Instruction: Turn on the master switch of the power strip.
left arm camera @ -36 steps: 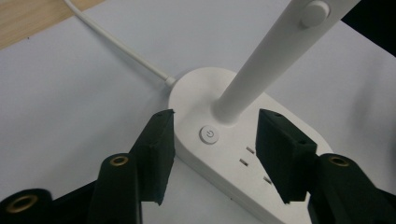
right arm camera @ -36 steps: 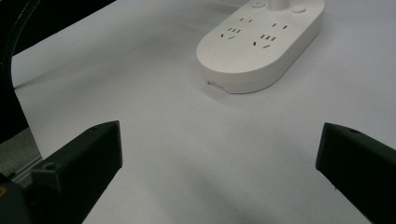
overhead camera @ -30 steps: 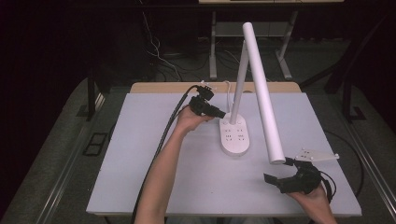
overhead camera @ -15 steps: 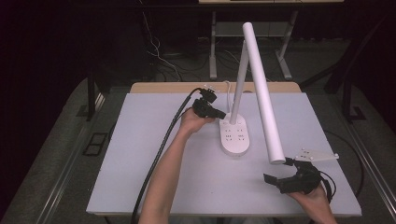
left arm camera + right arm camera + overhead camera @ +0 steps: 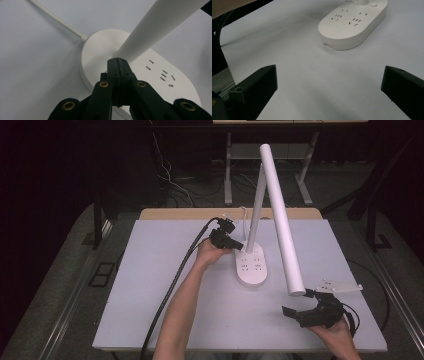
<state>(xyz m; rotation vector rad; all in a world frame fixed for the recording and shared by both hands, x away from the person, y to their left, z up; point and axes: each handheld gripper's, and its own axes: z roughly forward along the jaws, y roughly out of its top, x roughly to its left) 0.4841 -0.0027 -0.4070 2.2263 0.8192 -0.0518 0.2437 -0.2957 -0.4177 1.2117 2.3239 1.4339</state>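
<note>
**Left jaws close at the lamp's base**

Since the earlier frames the left hand-held gripper (image 5: 235,243) has edged a little closer to the lamp post, and its jaws have just been closing; they now stand clenched pad to pad with nothing between them. The right hand-held gripper (image 5: 300,306) has not shifted.

The bench (image 5: 150,290), a pale grey top, carries one thing: a white desk lamp (image 5: 277,220), standing a little right of centre. Its long tube head slopes down toward the right gripper, and its thin post rises from the far end of an oval base (image 5: 252,267) that has sockets set into its top. In the left gripper view the closed tips (image 5: 117,62) sit right where the post meets the base (image 5: 100,50), likely over a button there, though none can be made out. A white cord (image 5: 57,21) leaves the base's far end.

The right gripper rests near the bench's near right corner, jaws spread wide and empty, just under the tube's low end.

To do the press well, I would keep the jaws shut, bear straight down with the tips, and avoid nudging the post sideways, since the base could slide.
</note>
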